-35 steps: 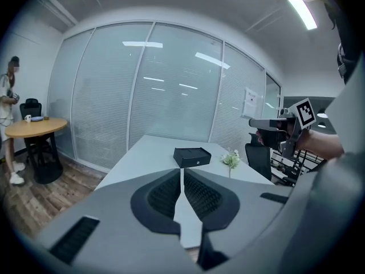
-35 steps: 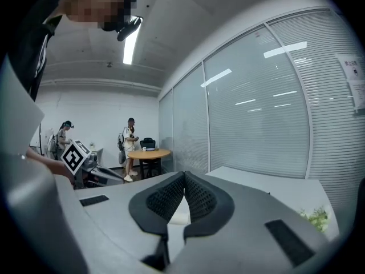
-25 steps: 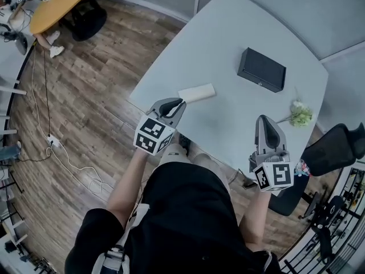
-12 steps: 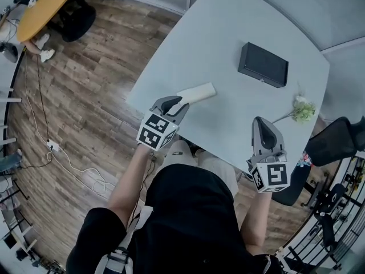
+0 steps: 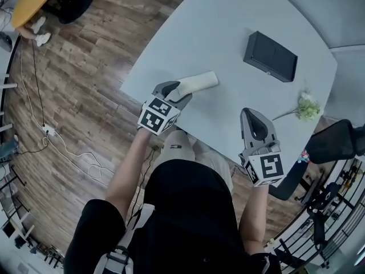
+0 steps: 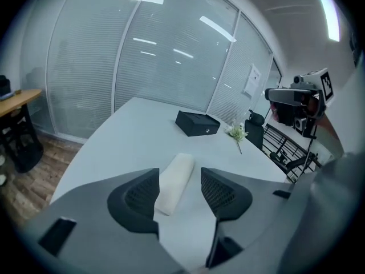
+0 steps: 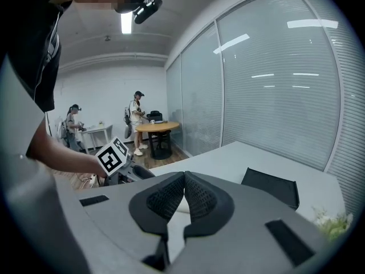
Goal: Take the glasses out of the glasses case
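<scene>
Glasses case: a pale, cream-coloured glasses case (image 5: 201, 81) lay flat on the grey table (image 5: 228, 27), close to the table's near left edge, with its long side pointing away from the left gripper.
Left gripper: the left gripper (image 5: 182, 91) was tilted downward at the case's near end. Its jaws had just been opening and stood apart.
Case and jaws: in the left gripper view the near end of the case sat in the gap between the two pads. It seemed clear of both, though the left pad hid that edge, so contact there could not be ruled out.
Right gripper: the right gripper (image 5: 249, 112) hung over the table's near edge, well apart from the case, with its jaws clenched together on nothing.
Black box: a black box (image 5: 270, 56) rested further back on the table, apart from the case.
Flower sprig: a flower sprig (image 5: 308, 108) lay near the table's right edge, just beyond the right gripper.
Floor: a wooden floor (image 5: 85, 84) showed to the left of the table.
</scene>
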`<state>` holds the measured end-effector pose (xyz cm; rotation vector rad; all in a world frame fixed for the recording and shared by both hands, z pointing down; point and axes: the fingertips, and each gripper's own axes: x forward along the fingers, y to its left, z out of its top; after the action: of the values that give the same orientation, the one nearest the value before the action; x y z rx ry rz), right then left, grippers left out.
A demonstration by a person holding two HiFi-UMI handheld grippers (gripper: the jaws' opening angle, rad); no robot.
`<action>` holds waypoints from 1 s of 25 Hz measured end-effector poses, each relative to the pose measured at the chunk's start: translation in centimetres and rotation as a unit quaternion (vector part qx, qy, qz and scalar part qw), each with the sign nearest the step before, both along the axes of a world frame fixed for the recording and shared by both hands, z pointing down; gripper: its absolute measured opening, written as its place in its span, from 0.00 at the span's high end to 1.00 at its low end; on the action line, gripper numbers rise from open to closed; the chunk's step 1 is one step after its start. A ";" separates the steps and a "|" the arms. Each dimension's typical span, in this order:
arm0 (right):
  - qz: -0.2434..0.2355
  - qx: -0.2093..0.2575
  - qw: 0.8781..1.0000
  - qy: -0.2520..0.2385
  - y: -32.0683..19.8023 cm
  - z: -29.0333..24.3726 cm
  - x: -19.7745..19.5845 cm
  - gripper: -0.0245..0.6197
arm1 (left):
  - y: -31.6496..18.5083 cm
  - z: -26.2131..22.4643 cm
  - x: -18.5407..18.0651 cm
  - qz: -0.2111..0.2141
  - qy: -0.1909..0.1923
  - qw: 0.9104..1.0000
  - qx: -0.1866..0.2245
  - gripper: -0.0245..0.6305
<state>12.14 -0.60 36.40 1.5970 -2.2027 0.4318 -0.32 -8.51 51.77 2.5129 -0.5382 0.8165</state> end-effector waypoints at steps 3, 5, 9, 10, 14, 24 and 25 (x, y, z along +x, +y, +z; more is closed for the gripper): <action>-0.008 -0.015 1.000 -0.006 -0.4 1.2 -0.6 0.93 | -0.5 2.0 0.0 -0.006 -0.001 1.000 -0.021 0.59; -0.015 -0.026 0.999 -0.011 -0.8 2.1 -0.9 0.93 | -0.8 3.0 0.1 0.008 -0.008 1.000 -0.020 0.58; -0.043 -0.049 0.998 -0.013 -1.7 2.8 -1.5 0.93 | -0.8 3.4 0.6 0.033 -0.016 0.999 -0.018 0.57; -0.050 -0.051 0.997 -0.013 -2.1 2.8 -1.6 0.93 | -1.1 3.5 0.8 0.043 -0.021 0.999 -0.014 0.56; -0.072 -0.055 0.996 -0.011 -3.8 3.3 -1.7 0.93 | -1.8 5.8 1.8 0.091 -0.058 0.994 -0.011 0.54; -0.102 -0.073 0.992 -0.029 -5.8 5.6 -1.8 0.91 | -2.4 8.9 2.5 0.148 -0.086 0.984 -0.047 0.52; -0.104 -0.075 0.991 -0.030 -5.9 5.8 -1.8 0.91 | -2.3 9.3 2.6 0.152 -0.088 0.983 -0.050 0.52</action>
<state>10.34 -6.47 42.17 1.2771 -2.2936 0.5746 2.28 -10.82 61.05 2.4764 -0.1600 1.1556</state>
